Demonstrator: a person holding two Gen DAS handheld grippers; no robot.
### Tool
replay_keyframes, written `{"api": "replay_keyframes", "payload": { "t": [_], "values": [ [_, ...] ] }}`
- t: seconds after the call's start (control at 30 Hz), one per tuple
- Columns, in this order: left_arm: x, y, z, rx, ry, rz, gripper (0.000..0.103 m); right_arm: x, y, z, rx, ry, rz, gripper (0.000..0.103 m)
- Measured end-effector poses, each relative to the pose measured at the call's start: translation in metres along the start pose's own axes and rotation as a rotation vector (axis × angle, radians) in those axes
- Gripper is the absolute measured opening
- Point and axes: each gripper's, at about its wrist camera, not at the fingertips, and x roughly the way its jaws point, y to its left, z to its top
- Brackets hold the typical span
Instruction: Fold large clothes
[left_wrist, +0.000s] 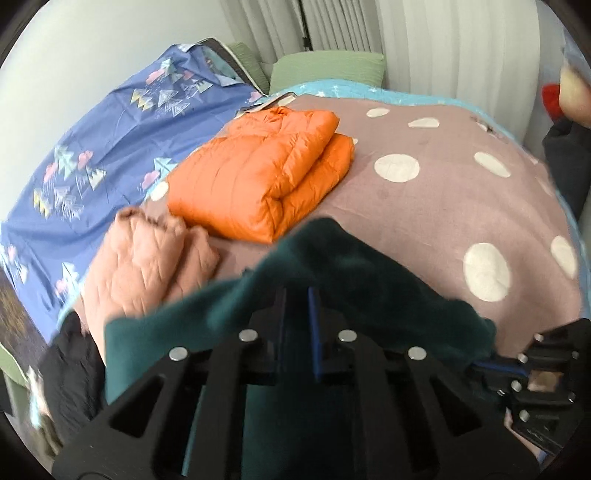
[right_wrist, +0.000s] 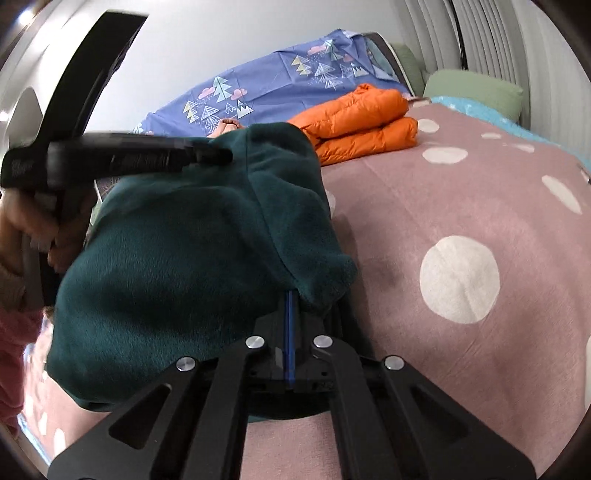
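Observation:
A dark green fleece garment hangs between both grippers above the bed; it also fills the left of the right wrist view. My left gripper is shut on one edge of the fleece; it shows from the side in the right wrist view. My right gripper is shut on another edge of it, and shows at the lower right of the left wrist view. The fingertips are buried in the fabric.
A folded orange puffer jacket and a folded pink quilted jacket lie on the mauve polka-dot blanket. A blue patterned sheet lies on the left. Green pillows and curtains stand behind.

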Motion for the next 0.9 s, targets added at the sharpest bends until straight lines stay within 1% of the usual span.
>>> {"api": "replay_keyframes", "payload": {
  "t": [0.03,0.07,0.13,0.2,0.23,0.3,0.37,0.4,0.47,0.5,0.57,0.63,0.7,0.73,0.77,0.8,0.83,0.87,0.9],
  "values": [
    [0.008,-0.001,0.003,0.027,0.018,0.026,0.012,-0.006,0.001,0.000,-0.003,0.005,-0.003,0.000],
    [0.027,-0.003,0.006,0.066,0.067,0.054,0.012,-0.008,0.002,0.000,-0.005,0.009,-0.005,0.000],
    [0.054,-0.010,0.008,0.128,0.121,0.089,0.011,-0.006,0.003,0.002,-0.022,0.012,-0.009,0.000],
    [0.075,-0.019,0.011,0.202,0.159,0.172,0.006,-0.002,0.003,0.006,-0.028,0.010,-0.010,0.000],
    [0.087,-0.020,0.013,0.219,0.184,0.168,0.000,0.000,0.003,0.007,-0.029,0.012,-0.011,0.000],
    [0.099,-0.017,0.014,0.197,0.200,0.149,0.000,0.005,0.000,0.008,-0.026,0.013,-0.015,0.000],
    [0.101,-0.009,0.011,0.153,0.186,0.109,0.000,0.009,-0.004,0.010,-0.022,0.017,-0.007,0.000],
    [0.100,-0.002,0.009,0.120,0.174,0.081,0.000,0.010,-0.007,0.011,-0.012,0.020,0.011,0.000],
    [0.096,0.001,0.005,0.101,0.155,0.072,0.000,0.010,-0.009,0.013,-0.007,0.028,0.030,0.000],
    [0.092,0.000,0.004,0.104,0.144,0.088,0.000,0.009,-0.007,0.013,-0.009,0.032,0.030,0.000],
    [0.085,-0.002,0.003,0.116,0.127,0.110,0.000,0.008,-0.003,0.012,-0.020,0.035,0.012,0.000],
    [0.074,0.003,0.003,0.107,0.113,0.109,0.000,0.006,0.003,0.012,-0.041,0.039,-0.016,0.000],
    [0.057,0.011,0.004,0.083,0.089,0.113,0.004,0.005,0.008,0.013,-0.065,0.048,-0.031,0.000],
    [0.038,0.019,0.003,0.064,0.051,0.100,0.012,0.004,0.010,0.014,-0.076,0.054,-0.036,0.000],
    [0.024,0.024,0.002,0.054,0.017,0.093,0.028,0.004,0.011,0.014,-0.083,0.060,-0.041,0.000],
    [-0.003,0.036,-0.003,0.029,-0.049,0.074,0.034,0.004,0.010,0.013,-0.084,0.066,-0.046,0.000],
    [-0.019,0.046,-0.007,0.002,-0.083,0.064,0.036,0.004,0.008,0.012,-0.079,0.066,-0.043,0.000],
    [-0.032,0.055,-0.011,-0.029,-0.103,0.065,0.033,0.003,0.006,0.011,-0.068,0.064,-0.031,0.000],
    [-0.051,0.072,-0.019,-0.084,-0.132,0.063,0.030,0.003,0.004,0.011,-0.060,0.063,-0.022,0.000]
  ]
}}
